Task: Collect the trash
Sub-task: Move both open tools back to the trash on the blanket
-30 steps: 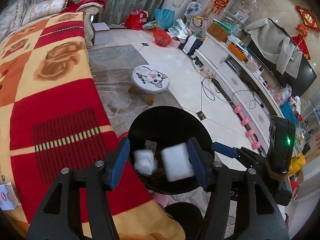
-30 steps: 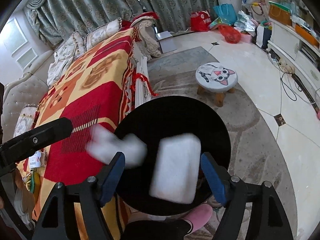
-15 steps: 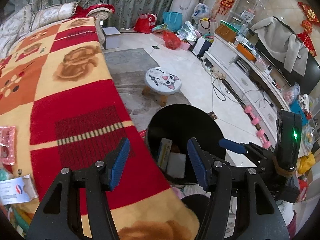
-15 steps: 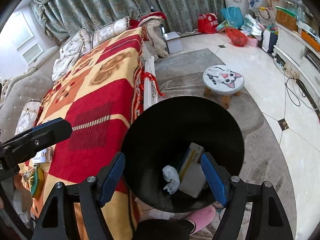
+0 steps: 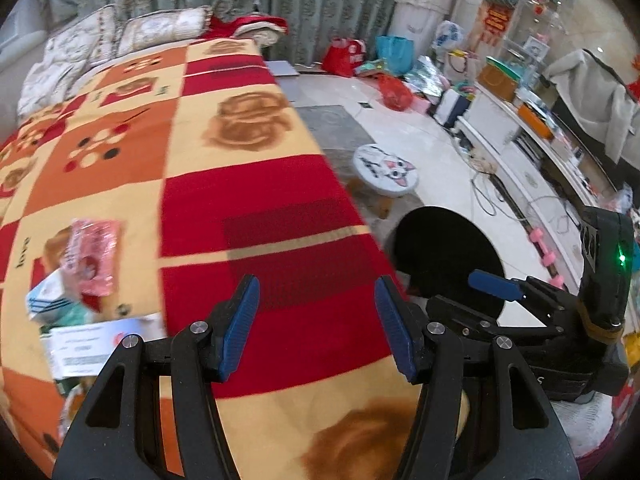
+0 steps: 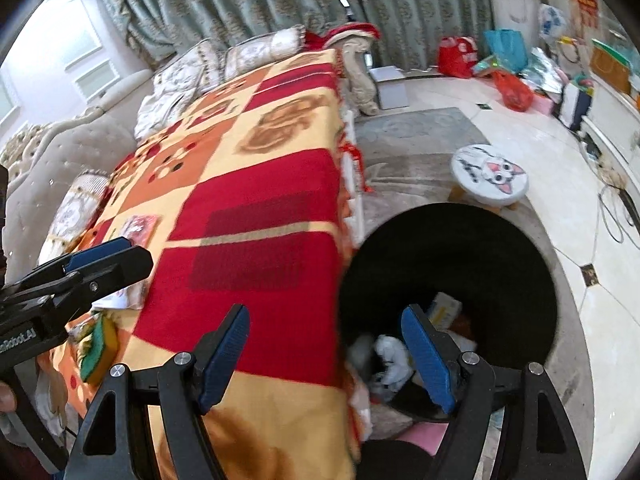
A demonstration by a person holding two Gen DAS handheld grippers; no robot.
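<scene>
A black round bin (image 6: pixel 480 256) stands on the floor beside the blanket-covered table (image 6: pixel 256 216); it also shows in the left wrist view (image 5: pixel 440 252). White crumpled tissue (image 6: pixel 394 354) and a small box (image 6: pixel 442 310) lie inside it. My left gripper (image 5: pixel 318 326) is open and empty above the red part of the blanket. My right gripper (image 6: pixel 326 354) is open and empty over the table edge, by the bin. Trash lies at the blanket's left: a pink packet (image 5: pixel 94 254), a white box (image 5: pixel 86 346), a green and yellow sponge (image 6: pixel 98 346).
A cat-face stool (image 6: pixel 488 176) stands on the grey rug beyond the bin. Cables (image 5: pixel 488 196) and pink dumbbells (image 5: pixel 548 248) lie on the tile floor by a white cabinet (image 5: pixel 516 136). Bags (image 5: pixel 390 56) sit by the curtains. A sofa (image 6: pixel 48 160) lies left of the table.
Both grippers let white trash drop into the bin and then swung left, away from above the bin and over the blanket. More trash at the blanket's left has come into view.
</scene>
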